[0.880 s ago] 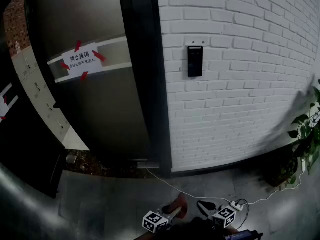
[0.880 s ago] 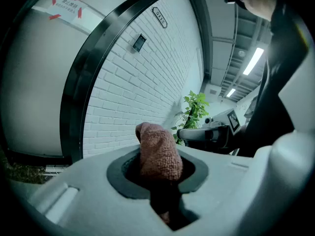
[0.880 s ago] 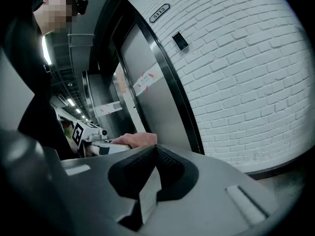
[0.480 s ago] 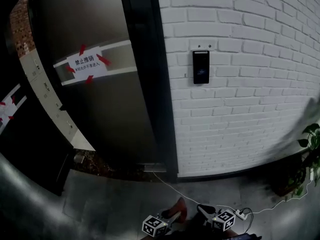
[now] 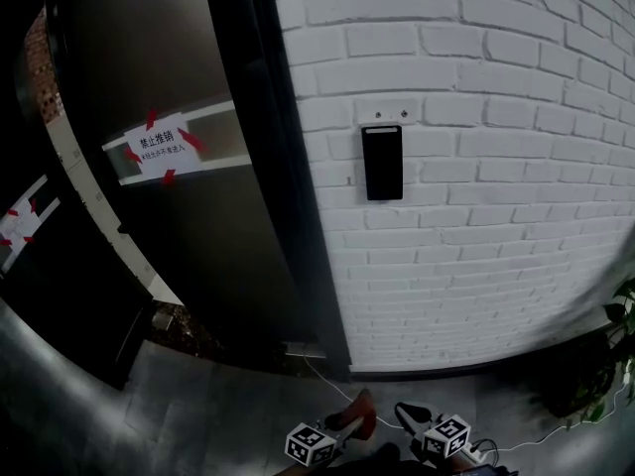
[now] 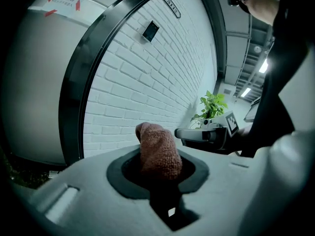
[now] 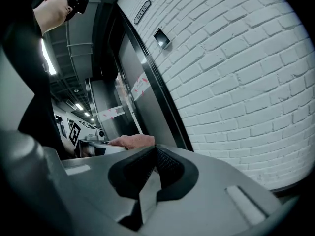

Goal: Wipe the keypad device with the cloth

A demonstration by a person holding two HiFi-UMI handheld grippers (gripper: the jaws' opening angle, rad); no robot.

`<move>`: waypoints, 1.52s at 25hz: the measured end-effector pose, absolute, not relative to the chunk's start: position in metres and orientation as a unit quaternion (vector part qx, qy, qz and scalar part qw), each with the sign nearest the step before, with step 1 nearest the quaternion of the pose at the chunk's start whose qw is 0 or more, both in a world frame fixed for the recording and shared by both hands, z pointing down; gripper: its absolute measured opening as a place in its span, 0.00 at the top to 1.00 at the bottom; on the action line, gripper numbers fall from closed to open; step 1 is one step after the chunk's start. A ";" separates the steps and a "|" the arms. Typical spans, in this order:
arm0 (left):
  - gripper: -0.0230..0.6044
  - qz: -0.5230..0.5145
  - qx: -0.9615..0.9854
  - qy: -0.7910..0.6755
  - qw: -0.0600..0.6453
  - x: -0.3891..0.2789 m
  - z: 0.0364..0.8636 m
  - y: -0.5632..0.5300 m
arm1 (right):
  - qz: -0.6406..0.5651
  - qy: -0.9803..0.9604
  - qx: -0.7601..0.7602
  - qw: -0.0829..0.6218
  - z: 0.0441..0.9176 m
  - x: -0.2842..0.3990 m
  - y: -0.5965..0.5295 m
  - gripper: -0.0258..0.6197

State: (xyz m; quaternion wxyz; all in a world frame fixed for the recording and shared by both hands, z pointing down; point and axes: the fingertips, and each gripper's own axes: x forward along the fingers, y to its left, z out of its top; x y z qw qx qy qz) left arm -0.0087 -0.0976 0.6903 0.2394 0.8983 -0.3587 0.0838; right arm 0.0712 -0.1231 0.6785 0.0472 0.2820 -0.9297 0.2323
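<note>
The keypad device (image 5: pixel 382 162) is a black upright panel on the white brick wall, well above both grippers. It shows small in the left gripper view (image 6: pixel 150 31) and the right gripper view (image 7: pixel 161 37). My left gripper (image 5: pixel 349 424) is low at the bottom edge, shut on a reddish-brown cloth (image 5: pixel 359 410) that sticks out past its jaws (image 6: pixel 158 151). My right gripper (image 5: pixel 411 416) hangs beside it on the right, its jaws together with nothing between them (image 7: pixel 155 161). The cloth is far from the keypad.
A dark door (image 5: pixel 198 236) with a paper notice (image 5: pixel 159 147) taped in red stands left of the black door frame (image 5: pixel 288 216). A white cable (image 5: pixel 319 373) runs across the floor. A potted plant (image 5: pixel 620 310) stands at the right edge.
The view has moved nearer the wall, so the keypad looks larger and sits lower. Both grippers stay low at the bottom edge, the cloth still held in the left one.
</note>
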 end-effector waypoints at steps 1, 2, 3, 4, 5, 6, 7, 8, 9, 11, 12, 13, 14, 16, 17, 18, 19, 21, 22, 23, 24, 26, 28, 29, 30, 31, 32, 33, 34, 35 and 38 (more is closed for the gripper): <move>0.84 0.087 0.897 -0.362 0.239 -0.006 0.689 -0.105 | 0.233 -0.931 0.279 0.045 0.678 0.074 -0.131 0.96; 0.84 0.089 0.895 -0.366 0.239 -0.003 0.688 -0.112 | 0.234 -0.931 0.276 0.044 0.677 0.077 -0.138 0.96; 0.84 0.091 0.894 -0.369 0.237 0.000 0.687 -0.119 | 0.236 -0.932 0.272 0.044 0.677 0.080 -0.144 0.96; 0.84 0.092 0.894 -0.372 0.233 0.003 0.685 -0.125 | 0.239 -0.932 0.268 0.046 0.678 0.084 -0.148 0.96; 0.84 0.093 0.894 -0.375 0.230 0.006 0.684 -0.132 | 0.240 -0.932 0.266 0.048 0.680 0.088 -0.153 0.96; 0.84 0.092 0.893 -0.378 0.228 0.008 0.684 -0.138 | 0.240 -0.932 0.265 0.049 0.683 0.091 -0.158 0.96; 0.84 0.091 0.891 -0.381 0.229 0.009 0.684 -0.143 | 0.241 -0.932 0.265 0.050 0.685 0.093 -0.161 0.96; 0.84 0.092 0.890 -0.383 0.230 0.009 0.684 -0.147 | 0.244 -0.932 0.263 0.050 0.686 0.093 -0.163 0.96; 0.84 0.095 0.890 -0.383 0.229 0.009 0.684 -0.149 | 0.248 -0.932 0.261 0.051 0.686 0.093 -0.165 0.96; 0.84 0.096 0.892 -0.380 0.227 0.010 0.682 -0.154 | 0.251 -0.930 0.263 0.051 0.687 0.093 -0.170 0.96; 0.84 0.093 0.893 -0.377 0.226 0.011 0.681 -0.159 | 0.250 -0.929 0.267 0.051 0.687 0.094 -0.175 0.96; 0.84 0.090 0.895 -0.375 0.225 0.011 0.680 -0.164 | 0.248 -0.929 0.271 0.050 0.686 0.094 -0.181 0.96; 0.84 0.089 0.896 -0.373 0.225 0.010 0.680 -0.167 | 0.246 -0.928 0.274 0.049 0.684 0.093 -0.185 0.96; 0.84 0.095 0.897 -0.369 0.223 0.006 0.680 -0.173 | 0.241 -0.928 0.280 0.045 0.679 0.090 -0.191 0.96; 0.84 0.095 0.898 -0.368 0.220 0.004 0.678 -0.177 | 0.238 -0.928 0.283 0.044 0.677 0.090 -0.194 0.96; 0.84 0.094 0.900 -0.367 0.215 0.003 0.674 -0.181 | 0.235 -0.928 0.286 0.043 0.674 0.090 -0.197 0.96; 0.84 0.091 0.903 -0.364 0.210 0.002 0.668 -0.186 | 0.231 -0.928 0.290 0.043 0.671 0.090 -0.201 0.96; 0.84 0.087 0.911 -0.352 0.195 0.004 0.655 -0.197 | 0.223 -0.927 0.300 0.042 0.667 0.092 -0.210 0.96; 0.84 0.085 0.916 -0.346 0.186 0.004 0.649 -0.201 | 0.220 -0.925 0.307 0.041 0.666 0.093 -0.214 0.96; 0.84 0.083 0.919 -0.342 0.179 0.003 0.644 -0.205 | 0.219 -0.923 0.314 0.038 0.665 0.094 -0.218 0.96; 0.84 0.081 0.921 -0.340 0.174 0.001 0.640 -0.209 | 0.217 -0.921 0.320 0.036 0.663 0.093 -0.220 0.96; 0.84 0.075 0.921 -0.341 0.171 -0.003 0.636 -0.214 | 0.215 -0.920 0.327 0.031 0.657 0.091 -0.223 0.96; 0.84 0.068 0.922 -0.341 0.169 -0.006 0.633 -0.218 | 0.211 -0.919 0.332 0.033 0.653 0.090 -0.223 0.96; 0.84 0.064 0.923 -0.341 0.166 -0.007 0.630 -0.219 | 0.209 -0.919 0.334 0.035 0.654 0.090 -0.223 0.96; 0.84 0.061 0.924 -0.341 0.164 -0.009 0.628 -0.220 | 0.208 -0.918 0.334 0.037 0.654 0.089 -0.223 0.96; 0.84 0.058 0.924 -0.341 0.162 -0.011 0.625 -0.222 | 0.208 -0.918 0.335 0.038 0.654 0.089 -0.222 0.96; 0.84 0.053 0.924 -0.342 0.160 -0.013 0.620 -0.224 | 0.208 -0.918 0.336 0.039 0.654 0.089 -0.221 0.96; 0.84 0.047 0.925 -0.344 0.156 -0.016 0.613 -0.227 | 0.208 -0.917 0.337 0.041 0.653 0.089 -0.221 0.96; 0.84 0.038 0.925 -0.347 0.149 -0.018 0.605 -0.232 | 0.207 -0.917 0.338 0.043 0.652 0.090 -0.221 0.96; 0.84 0.028 0.925 -0.351 0.139 -0.020 0.594 -0.237 | 0.207 -0.917 0.339 0.046 0.652 0.090 -0.221 0.96; 0.84 -0.005 0.927 -0.364 0.093 -0.029 0.548 -0.255 | 0.208 -0.917 0.337 0.048 0.649 0.089 -0.221 0.96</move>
